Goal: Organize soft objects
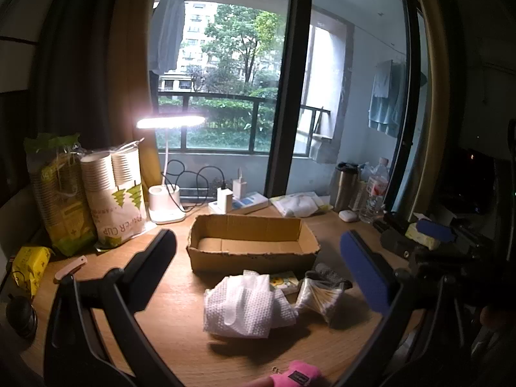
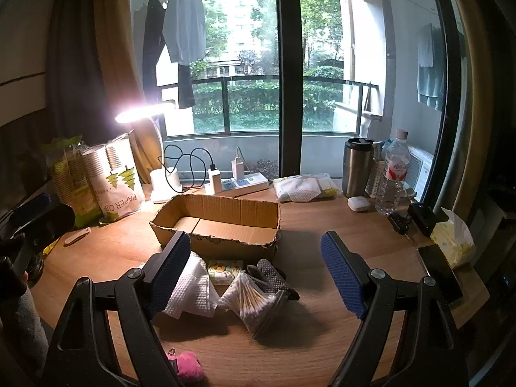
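Note:
An open cardboard box [image 1: 254, 242] [image 2: 219, 222] stands empty on the wooden desk. In front of it lie a crumpled white textured cloth [image 1: 248, 306] [image 2: 193, 293], a small tissue pack with a yellow cartoon [image 1: 285, 281] [image 2: 225, 271], a bag of cotton swabs [image 1: 319, 296] [image 2: 254, 303] and a grey dotted glove [image 1: 332, 275] [image 2: 274, 277]. A pink soft item [image 1: 296, 375] [image 2: 188, 367] sits at the near edge. My left gripper [image 1: 261, 267] hangs open above the cloth. My right gripper [image 2: 258, 274] is open too, over the swabs and glove.
A lit desk lamp [image 1: 167, 190], paper cup bags [image 1: 119, 193], a power strip [image 2: 238, 185], a steel tumbler [image 2: 356, 167], a water bottle [image 2: 393, 174], a yellow tissue pack [image 2: 453, 242] and a phone [image 2: 440, 272] ring the desk. The window lies behind.

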Tool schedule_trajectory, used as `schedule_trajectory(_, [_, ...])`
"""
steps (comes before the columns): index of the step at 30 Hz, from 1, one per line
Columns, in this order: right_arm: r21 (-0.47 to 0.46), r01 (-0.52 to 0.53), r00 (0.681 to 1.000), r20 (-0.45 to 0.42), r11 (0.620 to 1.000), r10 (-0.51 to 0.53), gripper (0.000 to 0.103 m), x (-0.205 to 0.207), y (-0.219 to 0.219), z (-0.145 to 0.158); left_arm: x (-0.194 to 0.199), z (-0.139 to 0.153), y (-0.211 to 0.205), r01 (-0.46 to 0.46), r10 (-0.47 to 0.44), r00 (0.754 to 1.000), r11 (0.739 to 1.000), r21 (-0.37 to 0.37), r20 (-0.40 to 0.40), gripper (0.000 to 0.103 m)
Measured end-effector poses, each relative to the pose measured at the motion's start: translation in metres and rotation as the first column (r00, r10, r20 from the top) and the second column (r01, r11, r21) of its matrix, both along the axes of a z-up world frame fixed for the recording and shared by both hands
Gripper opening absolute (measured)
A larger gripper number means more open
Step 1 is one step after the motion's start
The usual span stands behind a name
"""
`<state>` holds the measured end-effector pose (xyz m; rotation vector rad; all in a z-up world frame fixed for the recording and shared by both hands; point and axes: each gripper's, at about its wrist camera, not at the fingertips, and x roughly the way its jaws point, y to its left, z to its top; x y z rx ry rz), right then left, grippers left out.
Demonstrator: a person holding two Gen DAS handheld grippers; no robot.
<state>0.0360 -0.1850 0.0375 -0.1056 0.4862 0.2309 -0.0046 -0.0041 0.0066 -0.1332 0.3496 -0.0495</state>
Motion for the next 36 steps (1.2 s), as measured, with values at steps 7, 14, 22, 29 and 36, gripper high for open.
schedule_trajectory(7, [0.006, -0.002, 1.0, -0.004, 1.0, 0.002, 0.086, 0.0, -0.004, 0.0, -0.001, 0.0, -0.005, 0.0, 0.0, 1.0, 1.0, 0.001, -0.003, 0.102])
schedule_trajectory(14, [0.007, -0.003, 1.0, -0.005, 1.0, 0.003, 0.086, -0.001, -0.004, -0.001, -0.001, 0.0, -0.006, 0.0, 0.0, 1.0, 1.0, 0.0, -0.004, 0.102])
schedule_trajectory(22, [0.009, -0.002, 1.0, -0.006, 1.0, 0.002, 0.086, 0.0, -0.005, -0.001, -0.002, 0.0, -0.01, -0.007, 0.007, 1.0, 1.0, 0.004, -0.005, 0.102])
schedule_trajectory(29, [0.018, -0.009, 1.0, -0.016, 1.0, 0.009, 0.086, -0.002, -0.009, -0.006, -0.003, -0.002, -0.019, -0.013, 0.013, 1.0, 1.0, 0.009, -0.014, 0.102])
schedule_trajectory(36, [0.019, -0.023, 0.999, -0.047, 1.0, 0.023, 0.086, -0.002, -0.014, -0.014, -0.004, -0.01, -0.02, -0.017, 0.018, 0.999, 1.0, 0.002, -0.042, 0.102])
